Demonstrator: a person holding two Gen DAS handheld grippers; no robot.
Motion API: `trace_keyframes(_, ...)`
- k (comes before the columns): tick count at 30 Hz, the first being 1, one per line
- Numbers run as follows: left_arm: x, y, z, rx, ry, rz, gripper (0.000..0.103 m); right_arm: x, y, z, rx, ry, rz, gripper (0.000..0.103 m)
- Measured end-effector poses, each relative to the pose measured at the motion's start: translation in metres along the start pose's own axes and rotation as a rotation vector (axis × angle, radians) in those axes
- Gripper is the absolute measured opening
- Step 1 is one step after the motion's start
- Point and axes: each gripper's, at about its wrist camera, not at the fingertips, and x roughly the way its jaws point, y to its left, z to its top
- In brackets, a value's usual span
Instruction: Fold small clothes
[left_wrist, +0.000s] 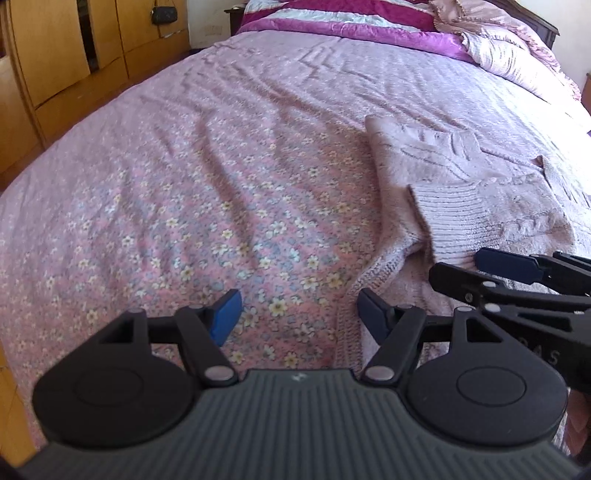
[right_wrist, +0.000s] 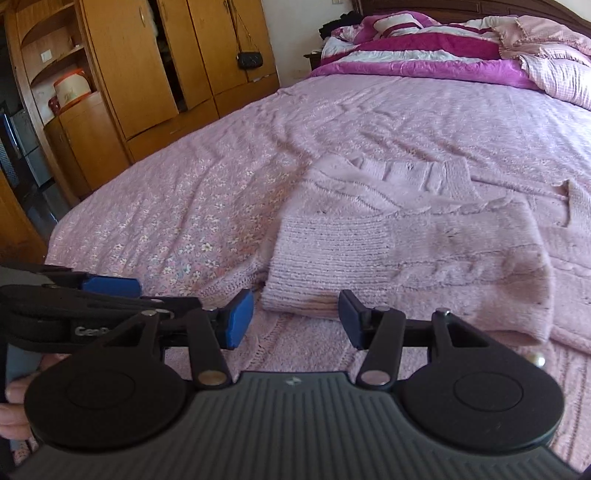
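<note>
Left wrist view: pink sweater (left_wrist: 461, 206) lying folded on the bed (left_wrist: 221, 147), at the right of the frame, ribbed hem toward the camera. Left gripper (left_wrist: 297, 315) at the bottom middle, jaws spread apart with nothing between them, only flowered bedspread showing in the gap. Blue pads (left_wrist: 227, 315) clear of the sweater; the right-side pad just at the edge of the knit. Right gripper (left_wrist: 495, 266) poking in from the lower right edge, close beside the left one, over the near edge of the sweater. Purple quilt (left_wrist: 351, 18) bunched at the top of the frame. Wooden wardrobe (left_wrist: 55, 55) at the upper left, a small black bag (left_wrist: 164, 14) hanging on it.

Right wrist view: sweater (right_wrist: 406, 251) in the middle and right of the frame, one layer folded over another. Right gripper (right_wrist: 295, 317) at the bottom middle, jaws let go and standing apart, empty, just in front of the folded hem. Left gripper (right_wrist: 110, 286) coming in from the left edge. Fingers of a hand (right_wrist: 14, 402) at the lower left corner. Wardrobe (right_wrist: 129, 74) at the upper left, quilt (right_wrist: 424, 51) at the upper right.
</note>
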Motion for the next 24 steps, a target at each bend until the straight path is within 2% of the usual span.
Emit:
trace_keyframes(10, 0.004, 0.001, -0.003, -0.009, 0.005, -0.009, 0.072, 0.019, 0.001, -0.006, -0.058, 0.010, -0.040, 0.057)
trace_keyframes(13, 0.005, 0.000, -0.003, -0.003, 0.006, -0.006, 0.072, 0.020, 0.004, -0.007, -0.092, 0.003, -0.081, 0.045)
trace_keyframes(15, 0.004, -0.001, -0.003, -0.004, 0.006, -0.007, 0.072, 0.018, 0.002, -0.006, -0.089, -0.003, -0.087, 0.032)
trace_keyframes(17, 0.001, -0.003, -0.002, -0.001, 0.002, -0.010, 0.072, 0.012, -0.003, -0.004, -0.050, -0.010, -0.065, 0.014)
trace_keyframes(20, -0.002, -0.007, 0.000, 0.014, -0.009, -0.008, 0.072, -0.001, -0.013, 0.002, 0.016, -0.042, -0.047, 0.005)
trace_keyframes(24, -0.008, -0.012, 0.004, 0.030, -0.031, -0.023, 0.072, -0.026, -0.031, 0.013, 0.096, -0.104, -0.032, 0.003)
